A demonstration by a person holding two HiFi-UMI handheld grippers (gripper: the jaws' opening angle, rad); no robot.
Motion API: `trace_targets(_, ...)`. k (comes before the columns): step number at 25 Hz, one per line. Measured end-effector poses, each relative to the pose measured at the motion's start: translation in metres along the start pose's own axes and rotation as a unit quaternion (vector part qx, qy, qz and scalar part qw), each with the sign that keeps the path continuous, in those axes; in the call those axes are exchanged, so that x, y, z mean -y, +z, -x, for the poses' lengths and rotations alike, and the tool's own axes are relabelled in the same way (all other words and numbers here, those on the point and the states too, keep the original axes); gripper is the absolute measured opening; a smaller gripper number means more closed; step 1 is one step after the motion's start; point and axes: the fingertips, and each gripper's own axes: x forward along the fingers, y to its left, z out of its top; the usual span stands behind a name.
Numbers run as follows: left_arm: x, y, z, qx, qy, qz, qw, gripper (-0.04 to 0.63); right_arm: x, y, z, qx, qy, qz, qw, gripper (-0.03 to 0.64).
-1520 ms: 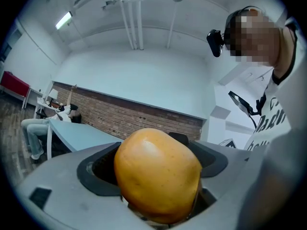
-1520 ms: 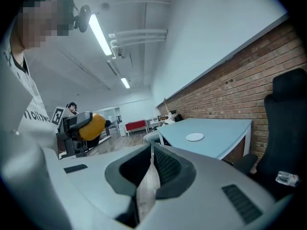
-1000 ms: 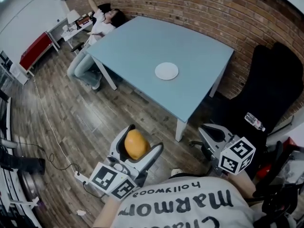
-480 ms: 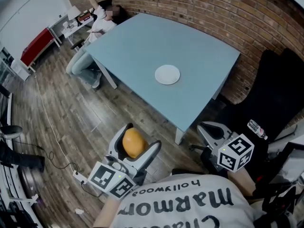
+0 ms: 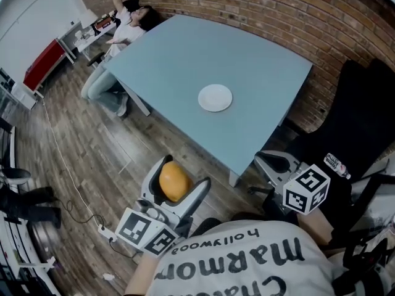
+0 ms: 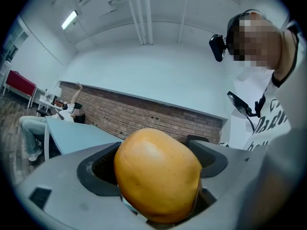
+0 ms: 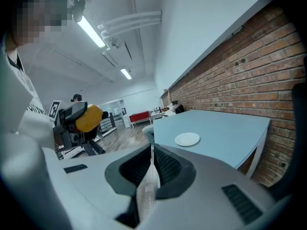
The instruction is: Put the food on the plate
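A round orange-yellow fruit (image 5: 173, 181) sits clamped between the jaws of my left gripper (image 5: 177, 182), held over the wooden floor short of the table. The same fruit (image 6: 157, 172) fills the left gripper view, and it shows small at the left as the fruit (image 7: 89, 117) in the right gripper view. A small white plate (image 5: 215, 97) lies bare on the pale blue table (image 5: 185, 60); the plate (image 7: 187, 139) also appears in the right gripper view. My right gripper (image 5: 271, 163) hovers off the table's near corner, jaws pressed together with nothing between them.
A brick wall (image 5: 321, 23) runs behind the table. A black chair (image 5: 352, 110) stands at the right. A person (image 5: 123, 29) sits at the table's far left corner. A red bench (image 5: 43, 63) and cables (image 5: 68, 165) lie on the wooden floor at the left.
The view has shifted slightly; both grippers sit a little closer to the table's near edge. The fruit stays clamped in the left gripper.
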Motion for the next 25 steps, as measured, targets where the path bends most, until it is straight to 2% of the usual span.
trace_targets(4, -0.007, 0.004, -0.013, -0.014, -0.006, -0.022, 0.9996, 0.445, 0.004, -0.002, -0.023, -0.012, 0.012, -0.008, 1.000, 0.021)
trace_targets(9, -0.032, -0.003, -0.026, -0.022, -0.019, -0.025, 0.9993, 0.445, 0.012, -0.008, -0.058, -0.028, 0.016, 0.002, 0.999, 0.020)
trace_targets(15, -0.081, -0.005, -0.075, -0.038, -0.046, 0.008, 0.9982, 0.445, 0.047, 0.004, -0.092, -0.032, -0.018, -0.024, 0.999, 0.020)
trace_targets(25, -0.157, 0.015, -0.155, -0.072, -0.096, 0.033, 0.9923, 0.445, 0.097, 0.055, -0.161, -0.017, -0.059, -0.049, 0.997, 0.021)
